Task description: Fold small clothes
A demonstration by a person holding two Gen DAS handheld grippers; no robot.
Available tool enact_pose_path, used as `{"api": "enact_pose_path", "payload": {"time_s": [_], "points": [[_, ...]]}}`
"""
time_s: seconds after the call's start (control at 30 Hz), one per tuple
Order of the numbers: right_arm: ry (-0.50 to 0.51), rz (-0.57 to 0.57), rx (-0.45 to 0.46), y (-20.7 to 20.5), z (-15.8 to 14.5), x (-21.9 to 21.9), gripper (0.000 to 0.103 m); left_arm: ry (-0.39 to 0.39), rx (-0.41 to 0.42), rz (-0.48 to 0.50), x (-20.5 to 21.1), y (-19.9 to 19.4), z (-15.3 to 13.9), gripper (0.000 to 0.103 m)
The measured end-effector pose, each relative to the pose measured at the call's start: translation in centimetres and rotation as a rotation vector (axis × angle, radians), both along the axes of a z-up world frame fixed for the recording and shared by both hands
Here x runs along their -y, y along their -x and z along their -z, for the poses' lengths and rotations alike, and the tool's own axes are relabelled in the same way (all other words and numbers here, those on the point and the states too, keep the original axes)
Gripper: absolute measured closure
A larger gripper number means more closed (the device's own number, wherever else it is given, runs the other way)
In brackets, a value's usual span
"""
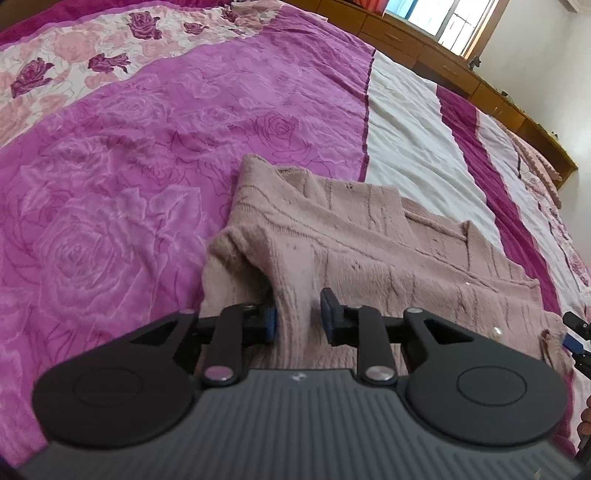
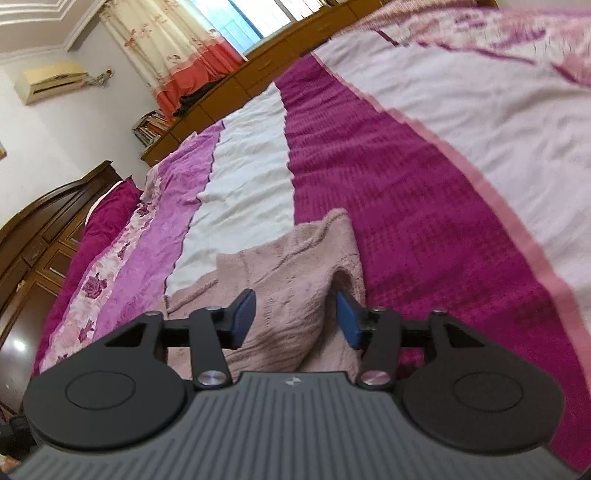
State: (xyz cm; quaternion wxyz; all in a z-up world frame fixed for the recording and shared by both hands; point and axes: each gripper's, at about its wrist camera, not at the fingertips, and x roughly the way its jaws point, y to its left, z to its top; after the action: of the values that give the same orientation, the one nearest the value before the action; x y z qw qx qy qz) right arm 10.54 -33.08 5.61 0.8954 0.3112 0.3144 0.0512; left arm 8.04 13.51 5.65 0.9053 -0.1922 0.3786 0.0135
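A dusty-pink knitted cardigan [image 1: 351,236] lies partly folded on the bedspread [image 1: 129,166], straddling the seam where the violet rose-print panel meets the cream stripe; its far edge runs from about ten o'clock across to two o'clock in the left wrist view, and a rounded fold bulges at its near left corner.

The left gripper [image 1: 299,317] sits low over the near hem at six o'clock; its blue pads [image 1: 271,323] stand a little apart with a ridge of knit rising between them, and I cannot tell whether the pads press on it. At three o'clock, just past the cardigan's right edge, the tip of the other tool shows.

The right gripper [image 2: 295,319] has its jaws clearly parted, a loose hump of the cardigan [image 2: 295,258] lying between the pads without being pinched; a peak of fabric points to twelve o'clock.

Beyond the garment the bed is broad and flat in every direction from nine to three o'clock; a wooden headboard shelf [image 1: 461,66] lines the far edge under the window [image 1: 443,18], and a dark wardrobe [image 2: 40,236] stands at nine o'clock in the right wrist view.
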Motion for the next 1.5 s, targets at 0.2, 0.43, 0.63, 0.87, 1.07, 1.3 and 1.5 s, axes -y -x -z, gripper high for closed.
{"api": "enact_pose_path", "payload": {"time_s": [0.2, 0.43, 0.63, 0.87, 1.07, 1.3, 1.5], "points": [[0.099, -0.005, 0.043, 3.5, -2.6, -1.9, 0.042, 0.023, 0.007, -0.009, -0.2, 2.0, -0.4, 0.072], [0.269, -0.107, 0.078, 5.5, -3.5, -6.8, 0.034, 0.018, -0.012, -0.032, -0.5, 3.3, 0.3, 0.072], [0.325, -0.095, 0.028, 4.7, -2.4, -9.0, 0.033, 0.036, -0.024, -0.023, -0.4, 3.4, 0.9, 0.072], [0.382, -0.054, -0.022, 3.4, -0.7, -9.5, 0.035, 0.03, -0.021, -0.002, 0.3, 3.2, 1.1, 0.072], [0.381, 0.015, -0.038, 3.6, -0.7, -8.4, 0.064, 0.028, -0.017, 0.01, 0.3, 3.3, 0.9, 0.074], [0.257, 0.003, -0.062, 4.0, -0.7, -5.8, 0.086, 0.048, -0.009, 0.055, 0.6, 3.0, 0.7, 0.086], [0.086, -0.033, -0.036, 3.6, -1.6, -3.8, 0.09, 0.123, 0.051, 0.095, 0.7, 2.8, -1.3, 0.089]]}}
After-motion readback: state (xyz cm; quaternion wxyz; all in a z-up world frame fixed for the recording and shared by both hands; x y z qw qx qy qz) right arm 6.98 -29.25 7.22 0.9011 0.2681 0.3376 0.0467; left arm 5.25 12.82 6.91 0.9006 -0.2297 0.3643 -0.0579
